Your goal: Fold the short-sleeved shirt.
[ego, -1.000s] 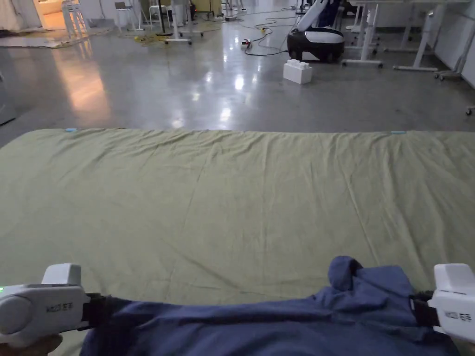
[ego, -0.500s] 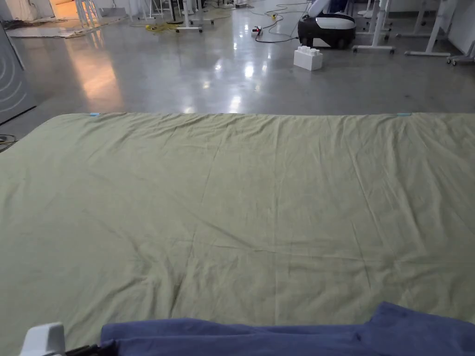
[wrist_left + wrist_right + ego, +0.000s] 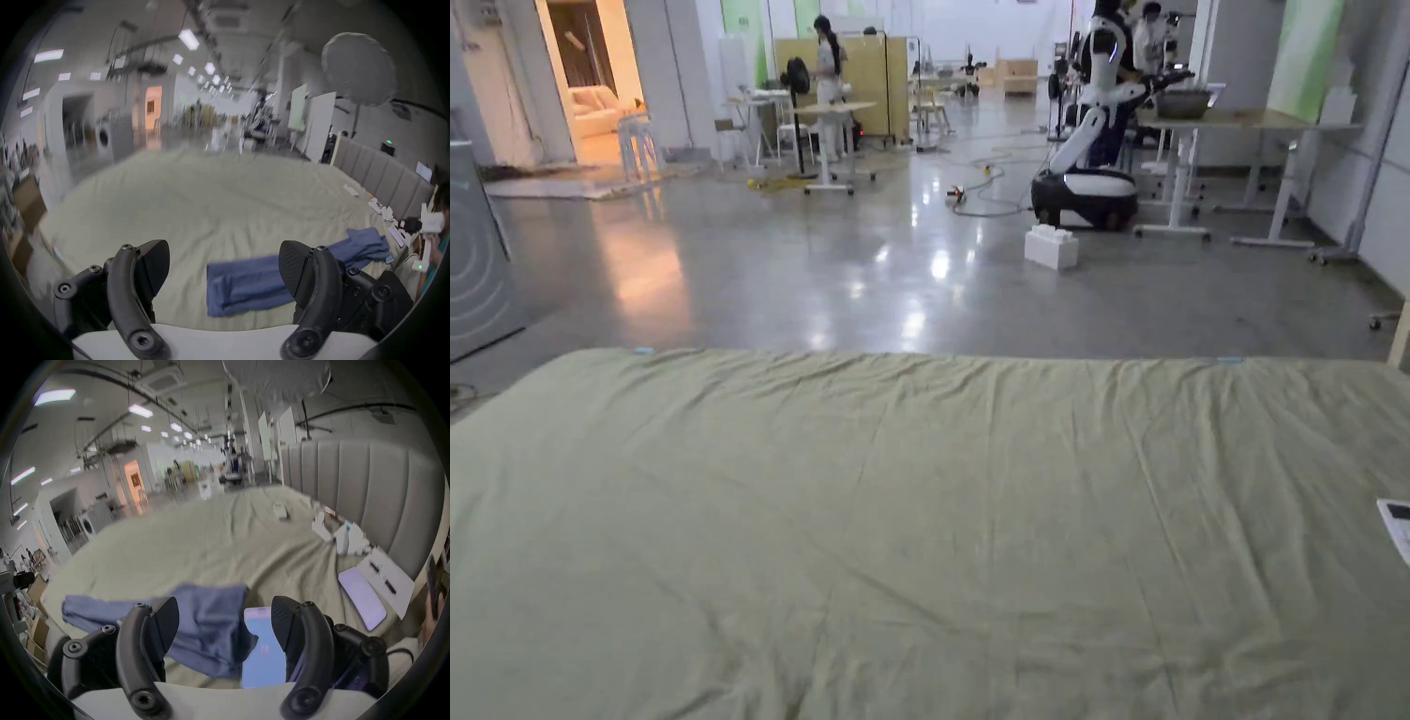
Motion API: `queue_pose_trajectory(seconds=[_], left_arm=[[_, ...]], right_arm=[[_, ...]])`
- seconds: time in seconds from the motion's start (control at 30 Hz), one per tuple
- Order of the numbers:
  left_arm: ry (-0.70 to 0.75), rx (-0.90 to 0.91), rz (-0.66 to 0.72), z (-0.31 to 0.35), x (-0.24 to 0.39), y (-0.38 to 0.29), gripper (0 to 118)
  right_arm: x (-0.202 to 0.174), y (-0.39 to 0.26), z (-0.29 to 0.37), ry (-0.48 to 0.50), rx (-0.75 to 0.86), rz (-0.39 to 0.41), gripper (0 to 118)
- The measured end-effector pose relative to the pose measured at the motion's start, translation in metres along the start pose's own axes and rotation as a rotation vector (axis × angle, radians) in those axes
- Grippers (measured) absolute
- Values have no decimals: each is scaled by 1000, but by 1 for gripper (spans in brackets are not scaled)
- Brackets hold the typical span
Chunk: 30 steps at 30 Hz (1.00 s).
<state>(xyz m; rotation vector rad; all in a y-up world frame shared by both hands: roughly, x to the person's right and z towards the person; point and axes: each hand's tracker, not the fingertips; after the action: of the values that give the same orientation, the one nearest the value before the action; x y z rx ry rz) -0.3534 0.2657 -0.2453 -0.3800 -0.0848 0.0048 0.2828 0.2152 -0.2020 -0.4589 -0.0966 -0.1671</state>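
Note:
The blue short-sleeved shirt [image 3: 248,285] lies on the green bed sheet [image 3: 207,207] as a long, loosely folded strip near the bed's near edge. In the left gripper view my left gripper [image 3: 224,258] hovers over the strip's left end, jaws wide apart and holding nothing. Farther off at the right edge, a hand holds the white right gripper [image 3: 405,223]. In the right gripper view my right gripper [image 3: 225,613] stands open above the shirt's [image 3: 209,628] bunched right end, touching nothing. The head view looks over the bare sheet [image 3: 919,525].
A lit phone [image 3: 264,647] lies beside the shirt's right end. Another lit device [image 3: 362,598], white paper and small white boxes [image 3: 341,535] sit by the padded headboard [image 3: 365,486]. Beyond the bed stand a robot base [image 3: 1087,192] and a white block [image 3: 1051,248].
Both grippers were shut on the shirt's ends a second ago; now both are open and the shirt lies on the bed. The head camera has tilted up, away from them.

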Motion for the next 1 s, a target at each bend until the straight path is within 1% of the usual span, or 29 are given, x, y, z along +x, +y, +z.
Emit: queue_pose_trajectory(seconds=[0.1, 0.17, 0.27, 0.3, 0.33, 0.37, 0.47, 0.5, 0.53, 0.57, 0.6, 0.63, 0.67, 0.7, 0.73, 0.77, 0.83, 0.9, 0.93, 1.0], left_arm=[[-3, 164, -78, 44, 35, 38, 93], [5, 253, -70, 68, 57, 55, 92], [14, 369, -132, 97, 89, 66, 90], [27, 395, -153, 99, 97, 66, 86], [33, 404, -183, 103, 107, 67, 79], [40, 414, -204, 106, 115, 67, 66], [51, 503, -243, 113, 131, 66, 47], [53, 467, -224, 114, 134, 66, 21], [52, 465, -224, 115, 135, 65, 12], [33, 452, -225, 114, 134, 65, 11], [23, 447, -226, 115, 134, 63, 2], [23, 454, -226, 115, 135, 59, 1], [14, 448, -223, 115, 134, 59, 0], [-23, 397, -202, 113, 132, 59, 0], [-23, 393, -185, 112, 131, 58, 0], [-26, 390, -179, 111, 129, 57, 0], [-31, 372, -167, 109, 125, 57, 0], [-29, 369, -157, 108, 122, 56, 0], [-42, 353, -142, 106, 119, 57, 0], [-56, 351, -114, 104, 113, 56, 0]], right_arm=[[-27, 32, 35, 32, 155, 5, 82], [-49, 44, 60, 68, 268, 15, 82], [-76, 55, 86, 126, 350, 45, 81], [-83, 58, 93, 141, 354, 59, 78], [-88, 59, 98, 157, 359, 71, 72], [-93, 59, 101, 170, 361, 90, 63], [-108, 60, 110, 175, 355, 137, 51], [-112, 60, 112, 170, 370, 178, 36], [-115, 57, 112, 166, 363, 182, 22], [-116, 55, 112, 162, 360, 178, 11], [-117, 51, 112, 157, 361, 172, 0], [-119, 55, 113, 176, 392, 221, 0], [-118, 49, 108, 182, 266, 132, 0], [-122, 52, 112, 145, 377, 219, 0], [-124, 49, 111, 154, 344, 200, 0], [-124, 51, 111, 158, 342, 207, 0], [-123, 50, 109, 158, 329, 188, 0], [-123, 53, 110, 167, 342, 193, 0], [-122, 54, 109, 167, 327, 173, 0], [-121, 54, 108, 169, 325, 172, 0]])
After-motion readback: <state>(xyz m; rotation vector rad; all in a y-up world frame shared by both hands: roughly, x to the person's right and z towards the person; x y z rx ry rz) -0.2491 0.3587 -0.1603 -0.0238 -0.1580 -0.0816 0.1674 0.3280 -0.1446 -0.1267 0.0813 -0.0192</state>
